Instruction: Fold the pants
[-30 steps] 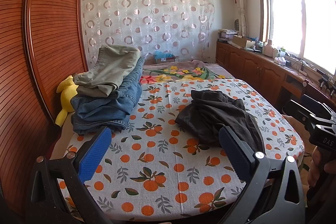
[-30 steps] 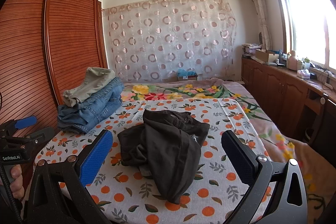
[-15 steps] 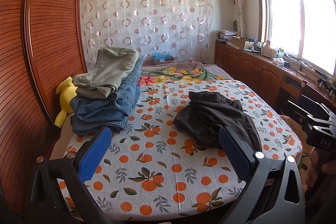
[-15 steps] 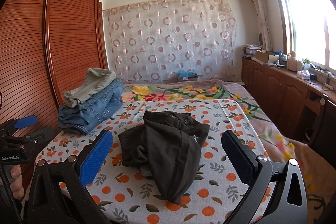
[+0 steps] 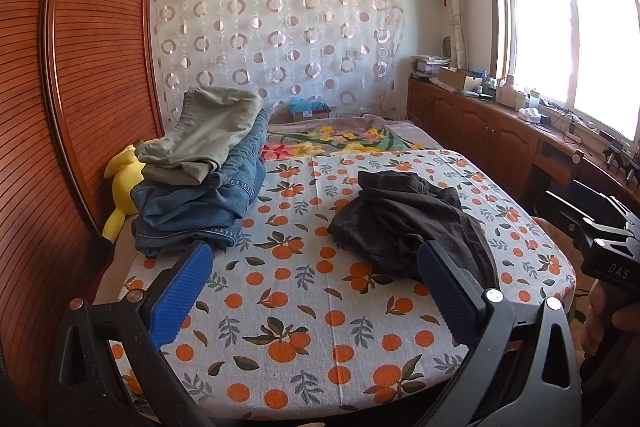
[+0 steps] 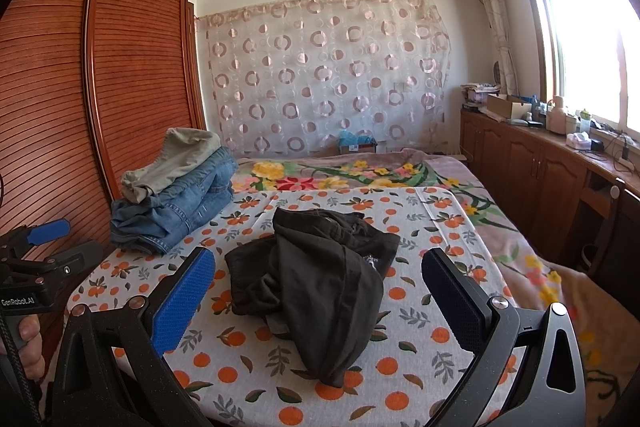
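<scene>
The dark pants (image 6: 316, 283) are seen lying in a crumpled heap on the orange-print sheet (image 6: 420, 223), ahead of the right gripper (image 6: 316, 301) and framed between its two fingers, with nothing gripped. In the left wrist view the same pants (image 5: 412, 227) are located ahead of the left gripper (image 5: 316, 291) and toward its right finger, whose tip overlaps the near edge of the heap in the picture; contact cannot be confirmed. The jaws of both grippers are held wide apart, and no cloth is held between the blue pads (image 5: 182, 293). The right gripper body is visible at the right edge of the left wrist view (image 5: 600, 247), and the left gripper body at the left edge of the right wrist view (image 6: 36, 267). A stack of folded jeans (image 5: 200, 207) topped by olive trousers (image 5: 208, 131) is positioned ahead of the left finger of each gripper, well apart from the dark pants. A yellow plush toy (image 5: 124, 183) is wedged beside the stack against the wooden wardrobe (image 5: 80, 87). A floral blanket (image 6: 340, 175) is spread beyond the sheet, and a patterned curtain (image 6: 328, 75) is hung behind it.
</scene>
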The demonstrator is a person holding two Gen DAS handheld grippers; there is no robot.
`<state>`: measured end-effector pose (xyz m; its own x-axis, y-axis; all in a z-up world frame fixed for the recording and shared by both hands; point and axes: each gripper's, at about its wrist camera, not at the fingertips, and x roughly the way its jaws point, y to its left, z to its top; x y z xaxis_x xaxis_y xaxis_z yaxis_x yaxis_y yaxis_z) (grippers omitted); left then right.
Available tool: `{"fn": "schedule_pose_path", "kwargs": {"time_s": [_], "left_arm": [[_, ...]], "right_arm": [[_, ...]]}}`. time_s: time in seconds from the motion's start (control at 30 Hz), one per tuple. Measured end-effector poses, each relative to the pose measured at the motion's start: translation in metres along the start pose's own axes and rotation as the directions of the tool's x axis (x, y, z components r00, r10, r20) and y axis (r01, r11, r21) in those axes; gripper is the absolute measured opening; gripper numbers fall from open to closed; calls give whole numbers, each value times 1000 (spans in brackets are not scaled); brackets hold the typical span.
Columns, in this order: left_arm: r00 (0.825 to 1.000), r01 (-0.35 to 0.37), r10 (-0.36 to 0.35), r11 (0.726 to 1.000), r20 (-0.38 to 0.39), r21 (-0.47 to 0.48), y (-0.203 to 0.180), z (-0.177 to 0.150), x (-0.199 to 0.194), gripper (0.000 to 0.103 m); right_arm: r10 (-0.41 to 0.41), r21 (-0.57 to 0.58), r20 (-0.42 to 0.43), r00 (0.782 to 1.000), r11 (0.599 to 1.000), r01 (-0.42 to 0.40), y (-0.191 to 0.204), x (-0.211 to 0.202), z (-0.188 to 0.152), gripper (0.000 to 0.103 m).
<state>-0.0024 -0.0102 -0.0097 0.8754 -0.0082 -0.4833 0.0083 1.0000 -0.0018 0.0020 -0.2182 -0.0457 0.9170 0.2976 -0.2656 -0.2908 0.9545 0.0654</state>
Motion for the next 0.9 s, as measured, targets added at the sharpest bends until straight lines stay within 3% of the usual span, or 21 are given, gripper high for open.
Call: {"fn": "schedule_pose_path", "kwargs": {"time_s": [0.57, 0.67, 0.9], "left_arm": [[987, 70, -68, 998, -143, 8, 3, -33, 57, 102], [981, 92, -93, 996, -168, -9, 5, -39, 67, 102], [970, 116, -118, 993, -213, -22, 10, -50, 87, 102]], "right_arm": [[17, -16, -118, 993, 1000, -19, -27, 31, -7, 101], [41, -20, -160, 986, 999, -45, -27, 40, -12, 94], [99, -63, -301, 948, 990, -123, -14, 72, -21, 63]]}}
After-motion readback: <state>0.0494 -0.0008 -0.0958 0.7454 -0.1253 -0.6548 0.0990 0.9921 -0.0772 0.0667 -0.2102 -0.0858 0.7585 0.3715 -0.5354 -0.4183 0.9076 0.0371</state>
